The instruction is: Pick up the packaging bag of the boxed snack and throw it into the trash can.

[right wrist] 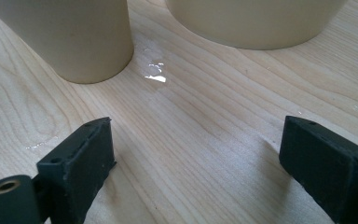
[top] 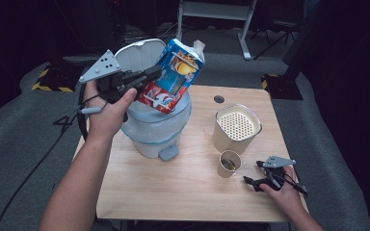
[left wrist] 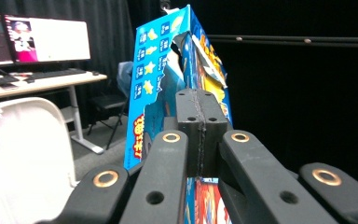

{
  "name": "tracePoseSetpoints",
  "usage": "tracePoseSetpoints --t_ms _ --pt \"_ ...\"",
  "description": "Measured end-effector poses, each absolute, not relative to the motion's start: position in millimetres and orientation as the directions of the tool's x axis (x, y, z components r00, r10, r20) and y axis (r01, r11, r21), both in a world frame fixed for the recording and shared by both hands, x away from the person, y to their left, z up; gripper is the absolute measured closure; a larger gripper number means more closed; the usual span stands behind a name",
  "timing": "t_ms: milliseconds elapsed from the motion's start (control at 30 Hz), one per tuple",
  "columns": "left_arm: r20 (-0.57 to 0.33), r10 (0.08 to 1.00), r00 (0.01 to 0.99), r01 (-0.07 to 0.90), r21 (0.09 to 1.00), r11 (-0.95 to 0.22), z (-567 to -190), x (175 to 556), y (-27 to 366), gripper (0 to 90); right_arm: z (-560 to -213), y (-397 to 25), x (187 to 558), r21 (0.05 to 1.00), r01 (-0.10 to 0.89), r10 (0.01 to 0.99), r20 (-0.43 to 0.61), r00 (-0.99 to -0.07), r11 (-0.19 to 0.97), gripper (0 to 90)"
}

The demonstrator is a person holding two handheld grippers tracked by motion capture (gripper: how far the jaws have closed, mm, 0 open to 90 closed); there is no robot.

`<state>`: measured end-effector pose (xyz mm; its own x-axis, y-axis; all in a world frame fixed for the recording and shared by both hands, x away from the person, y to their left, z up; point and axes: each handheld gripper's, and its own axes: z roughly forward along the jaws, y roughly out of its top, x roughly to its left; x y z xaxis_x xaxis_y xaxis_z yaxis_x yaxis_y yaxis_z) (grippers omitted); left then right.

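A blue printed carton [top: 176, 74] with a torn-open top hangs tilted above the white pedal bin [top: 156, 130], whose lid [top: 137, 55] stands raised. My left gripper [top: 149, 77] is shut on the carton's side. In the left gripper view the jaws [left wrist: 201, 126] meet against the carton [left wrist: 154, 93], with the bin lid [left wrist: 23, 154] at lower left. My right gripper [top: 252, 172] rests low on the wooden table [top: 173, 187] at the front right, open with nothing between its jaws [right wrist: 196, 163].
A small tan cup [top: 230, 163] stands just left of the right gripper, behind it a cream container [top: 237, 127] with a perforated top. Both show in the right gripper view, cup [right wrist: 74, 32] and container [right wrist: 256, 21], with a wet spot [right wrist: 154, 74] between.
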<state>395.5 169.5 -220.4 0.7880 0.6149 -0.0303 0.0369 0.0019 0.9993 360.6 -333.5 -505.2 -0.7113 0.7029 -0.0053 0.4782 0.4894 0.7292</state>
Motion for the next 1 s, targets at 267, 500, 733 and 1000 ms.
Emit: tracePoseSetpoints --t_ms 267,500,733,1000 --pt "-0.024 0.653 0.757 0.035 0.999 -0.003 -220.1 415.3 172.9 89.9 -505.2 -333.5 360.6 0.729 0.478 0.703 -0.005 -0.711 0.490 10.0" --pt "-0.015 0.698 0.716 0.026 1.000 -0.005 -228.6 430.3 176.5 89.9 -505.2 -333.5 360.6 0.729 0.478 0.703 -0.005 -0.711 0.490 10.0" --pt "0.003 0.715 0.699 0.040 0.998 -0.043 -235.9 439.0 176.5 89.9 -505.2 -333.5 360.6 0.729 0.478 0.703 -0.005 -0.711 0.489 10.0" --pt "0.013 0.734 0.679 0.049 0.997 -0.063 -244.8 441.2 175.3 89.8 -505.2 -333.5 360.6 0.729 0.478 0.703 -0.005 -0.711 0.489 10.0"
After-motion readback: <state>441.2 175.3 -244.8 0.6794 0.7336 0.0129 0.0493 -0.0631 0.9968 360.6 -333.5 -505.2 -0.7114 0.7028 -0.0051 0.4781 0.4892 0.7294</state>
